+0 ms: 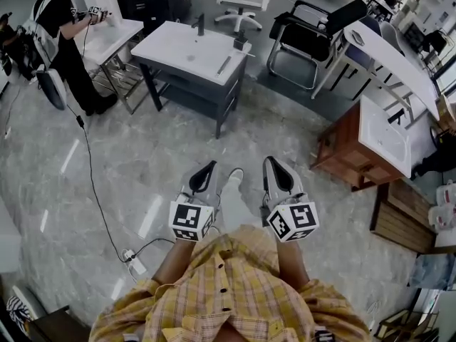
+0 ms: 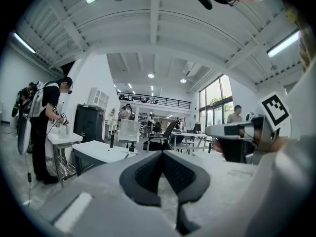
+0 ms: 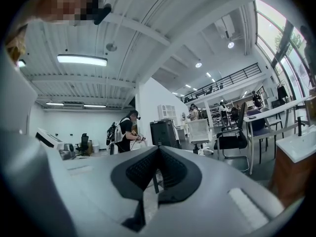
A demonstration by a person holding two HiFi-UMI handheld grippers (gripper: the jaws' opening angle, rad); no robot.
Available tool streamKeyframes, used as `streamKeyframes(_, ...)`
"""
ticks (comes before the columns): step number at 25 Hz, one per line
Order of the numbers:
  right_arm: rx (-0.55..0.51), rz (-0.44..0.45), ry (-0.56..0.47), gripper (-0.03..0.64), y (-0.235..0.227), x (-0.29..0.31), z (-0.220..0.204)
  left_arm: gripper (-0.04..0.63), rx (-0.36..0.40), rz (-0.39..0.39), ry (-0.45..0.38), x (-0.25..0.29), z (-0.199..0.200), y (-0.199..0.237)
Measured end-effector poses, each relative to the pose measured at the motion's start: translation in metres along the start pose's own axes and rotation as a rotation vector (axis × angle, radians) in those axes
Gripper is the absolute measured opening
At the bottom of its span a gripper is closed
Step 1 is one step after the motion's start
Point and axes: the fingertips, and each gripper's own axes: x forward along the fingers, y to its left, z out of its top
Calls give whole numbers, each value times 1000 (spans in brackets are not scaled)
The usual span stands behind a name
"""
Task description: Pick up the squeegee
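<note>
The floor (image 1: pixel 164 148) between the person and the white table (image 1: pixel 178 48) is wide open. The left claw (image 1: pixel 206 169) and the right claw (image 1: pixel 274 166) have a clear way straight ahead. A black cable (image 1: pixel 91 177) snakes over the floor on the left, down to a plug strip (image 1: pixel 132 263). A wooden cabinet (image 1: pixel 349 152) stands on the right. A black chair (image 1: pixel 310 38) sits just right of the table. Another person (image 1: pixel 68 34) stands far left at a second table (image 1: pixel 107 38). A tap (image 1: pixel 201 24) sticks up at the back of the white table.

Yellow plaid button-up shirt (image 1: pixel 229 291), white shoe (image 1: pixel 234 179)
</note>
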Motion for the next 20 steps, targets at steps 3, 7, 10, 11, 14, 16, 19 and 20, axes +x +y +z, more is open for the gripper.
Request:
streamKeyframes(3, 1, 6, 1, 0, -4, 19, -2, 0, 9, 2, -3, 13, 2, 11)
streamKeyframes(7, 10, 1, -7, 0, -20, 53, -5, 0, 21, -3, -12, 44, 5, 30)
streamKeyframes(10, 29, 2, -15, 1, -38, 87, -8, 0, 43, 1, -16, 75, 10, 50)
streamKeyframes(11, 36, 1, -16, 0, -45, 99, -8, 0, 50, 3, -16, 88, 12, 57)
streamKeyframes(14, 53, -8, -12, 1, -69, 139, -9, 0, 60, 0, -6, 130, 17, 79)
streamKeyframes(16, 61, -12, -2, 0, -85, 169, -8, -1, 60, -3, 1, 160, 21, 95)
streamKeyframes(19, 79, -22, 16, 0, -111, 213, -5, 0, 60, -5, 16, 203, 27, 118)
streamKeyframes(20, 83, -27, 17, 0, -120, 228, -2, -1, 60, -8, 21, 218, 30, 124)
